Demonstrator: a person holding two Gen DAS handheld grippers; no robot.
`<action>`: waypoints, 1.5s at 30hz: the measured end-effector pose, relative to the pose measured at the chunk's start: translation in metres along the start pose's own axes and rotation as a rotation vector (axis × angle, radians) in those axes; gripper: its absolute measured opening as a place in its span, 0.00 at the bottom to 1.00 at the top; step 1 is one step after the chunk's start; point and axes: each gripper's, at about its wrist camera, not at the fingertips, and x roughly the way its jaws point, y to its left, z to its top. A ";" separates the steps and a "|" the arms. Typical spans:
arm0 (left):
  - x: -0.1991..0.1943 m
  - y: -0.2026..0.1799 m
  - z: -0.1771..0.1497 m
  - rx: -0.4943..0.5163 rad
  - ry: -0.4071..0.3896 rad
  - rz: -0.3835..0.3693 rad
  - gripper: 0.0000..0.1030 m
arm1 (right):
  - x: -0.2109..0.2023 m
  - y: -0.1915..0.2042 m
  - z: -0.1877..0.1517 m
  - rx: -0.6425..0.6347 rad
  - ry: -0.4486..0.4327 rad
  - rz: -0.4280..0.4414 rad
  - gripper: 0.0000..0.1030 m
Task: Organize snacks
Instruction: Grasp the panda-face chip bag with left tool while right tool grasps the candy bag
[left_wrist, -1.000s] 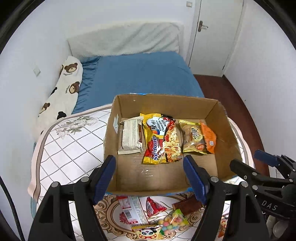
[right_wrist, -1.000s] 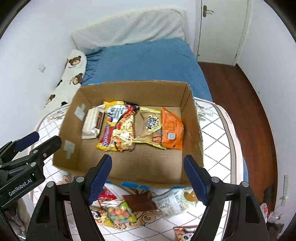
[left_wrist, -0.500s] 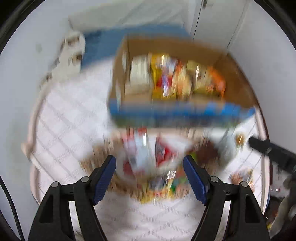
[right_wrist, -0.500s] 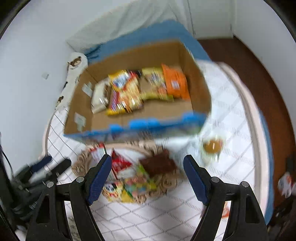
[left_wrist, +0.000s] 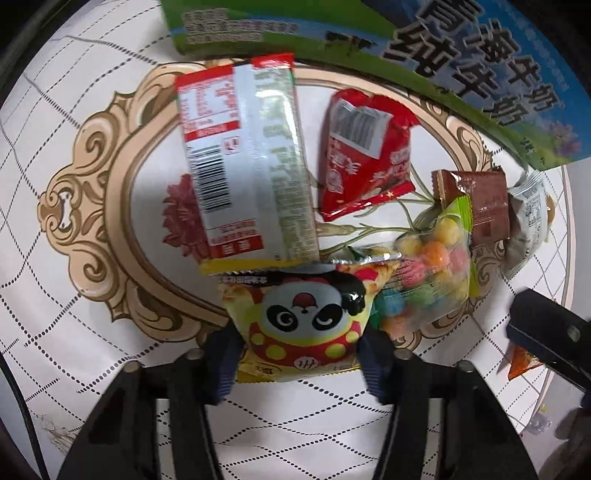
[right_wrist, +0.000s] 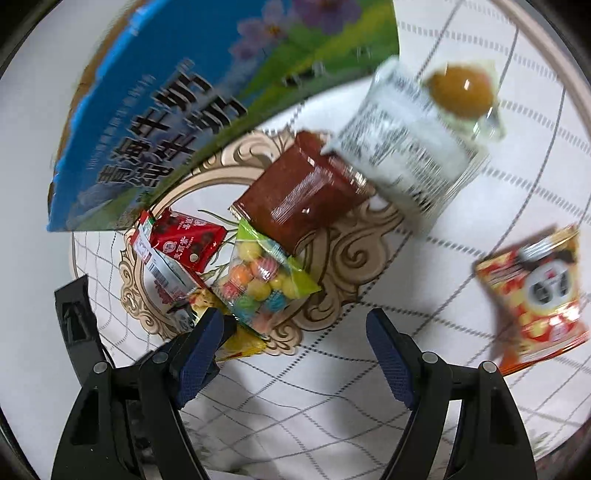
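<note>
My left gripper (left_wrist: 299, 354) has a finger on each side of a yellow panda snack packet (left_wrist: 303, 321) that lies on the tablecloth; the jaws look closed against its sides. Beyond it lie a long red-and-white wrapper (left_wrist: 240, 162), a red packet (left_wrist: 365, 147), a bag of coloured candy balls (left_wrist: 428, 273) and a brown packet (left_wrist: 484, 199). My right gripper (right_wrist: 295, 350) is open and empty, low over the cloth, just short of the candy bag (right_wrist: 258, 280) and the brown packet (right_wrist: 295, 192). The left gripper's finger (right_wrist: 77, 325) shows at its left.
The blue-and-green printed side of the cardboard box (left_wrist: 443, 55) stands right behind the snacks, also in the right wrist view (right_wrist: 184, 92). A white packet with a brown bun (right_wrist: 417, 140) and a red-orange panda packet (right_wrist: 539, 295) lie to the right.
Both grippers have dropped from above the open box down to the snacks in front of it. The left gripper's jaws have narrowed around the yellow panda packet.
</note>
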 end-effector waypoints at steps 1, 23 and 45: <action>-0.003 0.005 -0.003 -0.002 -0.008 0.012 0.48 | 0.006 0.001 0.001 0.023 0.009 0.012 0.80; 0.027 0.025 -0.027 -0.044 0.054 0.028 0.50 | 0.092 0.085 -0.032 -0.575 0.209 -0.447 0.55; 0.049 -0.022 -0.073 0.010 0.048 0.098 0.53 | 0.065 0.009 -0.054 -0.367 0.045 -0.340 0.57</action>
